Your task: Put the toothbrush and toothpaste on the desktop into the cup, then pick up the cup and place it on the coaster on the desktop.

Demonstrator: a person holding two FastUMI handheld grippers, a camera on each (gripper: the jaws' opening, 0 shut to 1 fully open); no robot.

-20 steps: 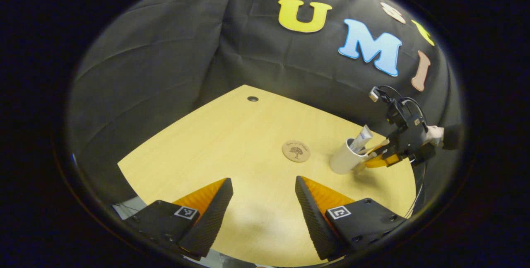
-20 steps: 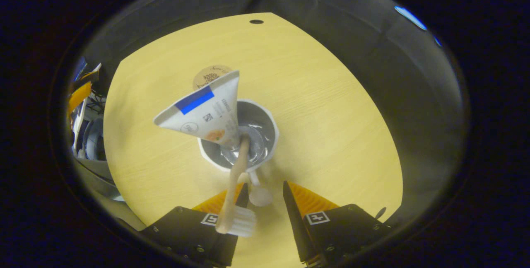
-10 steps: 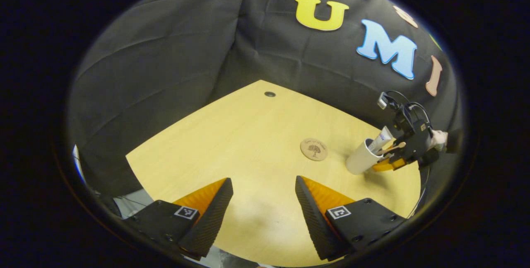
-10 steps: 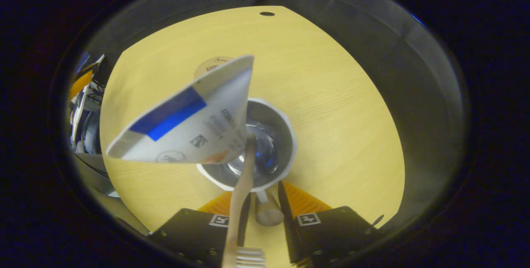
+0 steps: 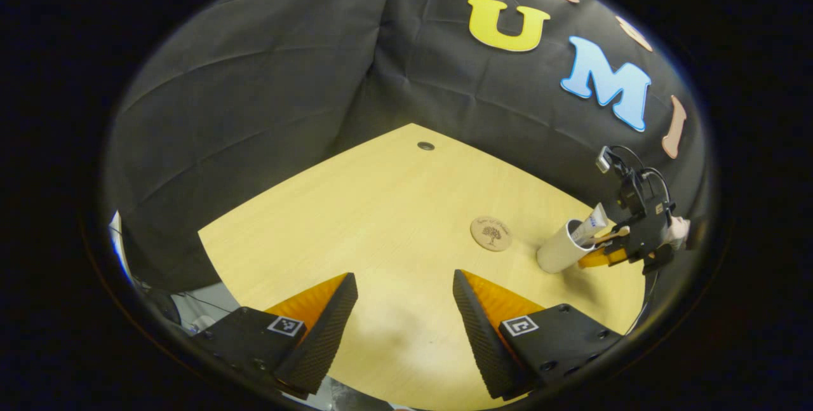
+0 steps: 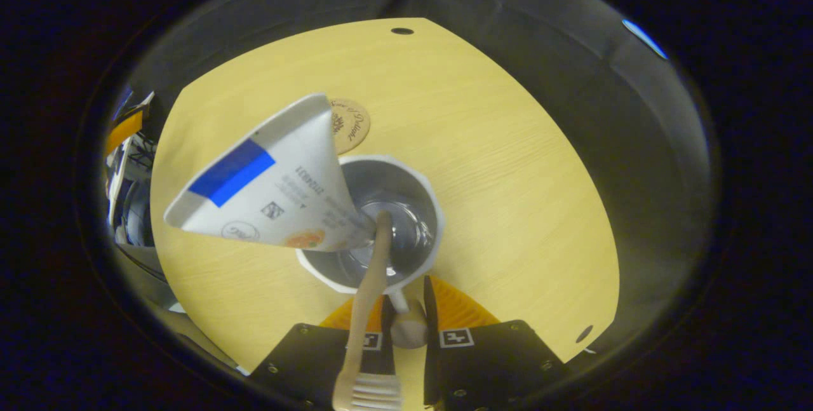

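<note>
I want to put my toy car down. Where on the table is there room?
Plenty of bare desk lies between the wall cloth and the left gripper. It's crowded at the far right edge, where the coaster, cup and right gripper sit close together.

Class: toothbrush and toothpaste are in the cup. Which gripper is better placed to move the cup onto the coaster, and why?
Right. The right gripper is closed on the handle of the cup, beside the coaster. The left gripper is open and far from it.
</note>
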